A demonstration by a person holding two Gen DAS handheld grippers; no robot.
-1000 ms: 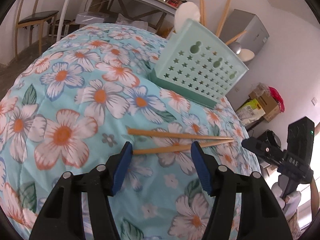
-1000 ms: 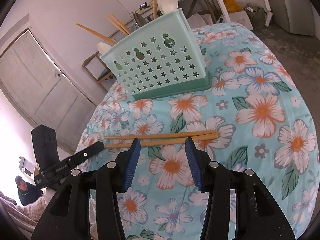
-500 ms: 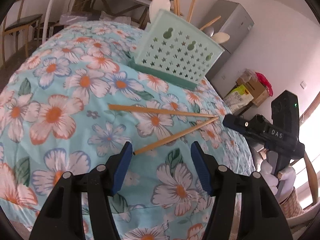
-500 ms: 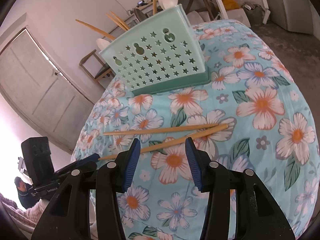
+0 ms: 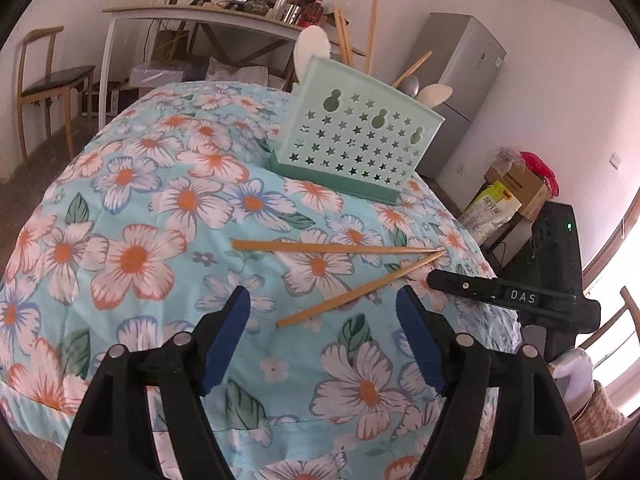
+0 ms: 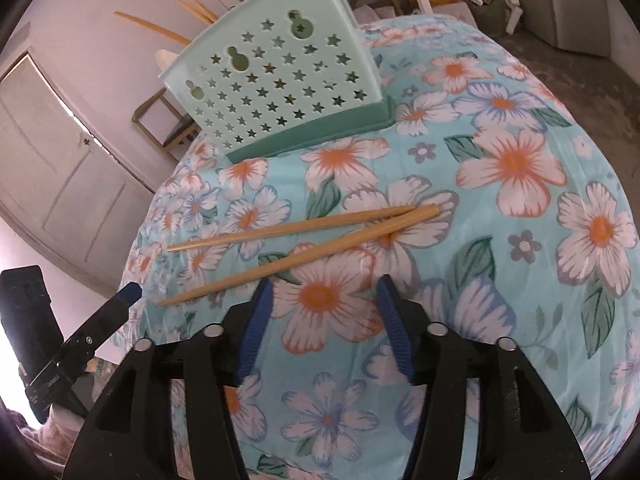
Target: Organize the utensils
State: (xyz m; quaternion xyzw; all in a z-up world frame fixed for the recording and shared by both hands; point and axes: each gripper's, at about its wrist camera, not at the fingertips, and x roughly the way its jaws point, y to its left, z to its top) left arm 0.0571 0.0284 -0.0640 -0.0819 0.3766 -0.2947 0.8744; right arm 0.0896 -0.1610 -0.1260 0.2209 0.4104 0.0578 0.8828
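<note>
Two wooden chopsticks lie loose on the floral cloth, forming a narrow V. In the left wrist view the far one [image 5: 336,246] lies level and the near one [image 5: 360,289] slants toward my open left gripper [image 5: 323,336], just behind it. In the right wrist view the chopsticks [image 6: 296,254] lie just ahead of my open right gripper [image 6: 324,316]. A mint-green perforated utensil holder [image 5: 356,136] stands at the back, also in the right wrist view [image 6: 276,80], with several chopsticks and spoons in it. Both grippers are empty.
The table is covered by a blue floral cloth [image 5: 132,216]. The right gripper's body [image 5: 512,300] shows at the table's right edge. Behind are a wooden chair [image 5: 44,80], a cluttered side table [image 5: 208,16], a grey fridge [image 5: 464,80] and boxes [image 5: 516,192].
Both grippers have pulled back from the chopsticks. The near chopstick has swung at an angle, so the pair now forms a V instead of lying parallel.
</note>
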